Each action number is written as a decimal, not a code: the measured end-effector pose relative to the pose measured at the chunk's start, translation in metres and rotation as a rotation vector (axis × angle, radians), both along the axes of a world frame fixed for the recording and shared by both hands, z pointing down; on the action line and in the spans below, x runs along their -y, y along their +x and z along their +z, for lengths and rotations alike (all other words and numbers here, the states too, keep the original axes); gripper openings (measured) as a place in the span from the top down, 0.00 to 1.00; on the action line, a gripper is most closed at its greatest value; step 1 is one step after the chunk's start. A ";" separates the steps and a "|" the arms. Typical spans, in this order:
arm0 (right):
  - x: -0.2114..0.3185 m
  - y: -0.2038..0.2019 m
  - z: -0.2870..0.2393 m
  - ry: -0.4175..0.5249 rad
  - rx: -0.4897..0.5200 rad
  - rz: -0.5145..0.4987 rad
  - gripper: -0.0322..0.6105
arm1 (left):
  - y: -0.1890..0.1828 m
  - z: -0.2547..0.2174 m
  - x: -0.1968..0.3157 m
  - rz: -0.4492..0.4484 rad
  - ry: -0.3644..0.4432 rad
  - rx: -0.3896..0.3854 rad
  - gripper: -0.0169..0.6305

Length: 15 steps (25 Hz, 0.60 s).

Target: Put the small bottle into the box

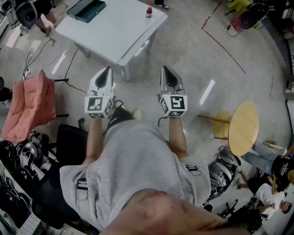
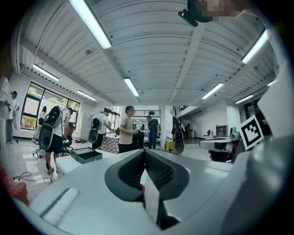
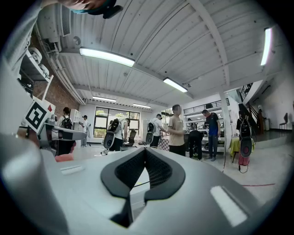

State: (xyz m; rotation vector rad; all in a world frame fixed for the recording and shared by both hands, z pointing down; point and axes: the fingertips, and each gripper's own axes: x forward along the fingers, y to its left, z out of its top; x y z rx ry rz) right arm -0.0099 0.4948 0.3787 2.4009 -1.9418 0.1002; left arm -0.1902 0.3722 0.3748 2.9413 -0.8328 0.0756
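Both the left gripper [image 1: 106, 69] and the right gripper [image 1: 166, 69] have their fingers [image 2: 161, 170] shut tight with nothing in them, far from the small bottle [image 1: 149, 12] standing on the worktop [image 1: 115, 32], apart from the open box [image 1: 86, 10].

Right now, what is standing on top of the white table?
On the white table stand a dark green box near the left end and a small bottle with a red cap near the right edge. Whether anything lies inside the box cannot be seen.
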 end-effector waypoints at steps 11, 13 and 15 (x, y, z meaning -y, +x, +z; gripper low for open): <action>-0.003 -0.006 0.005 0.003 0.020 -0.025 0.95 | -0.001 0.001 -0.008 -0.004 0.001 0.009 0.96; -0.001 -0.006 0.005 0.001 0.021 -0.031 0.95 | -0.002 0.000 -0.008 -0.007 0.003 0.012 0.96; 0.002 -0.006 0.007 -0.005 0.021 -0.034 0.95 | -0.002 0.000 -0.005 -0.015 0.003 0.014 0.96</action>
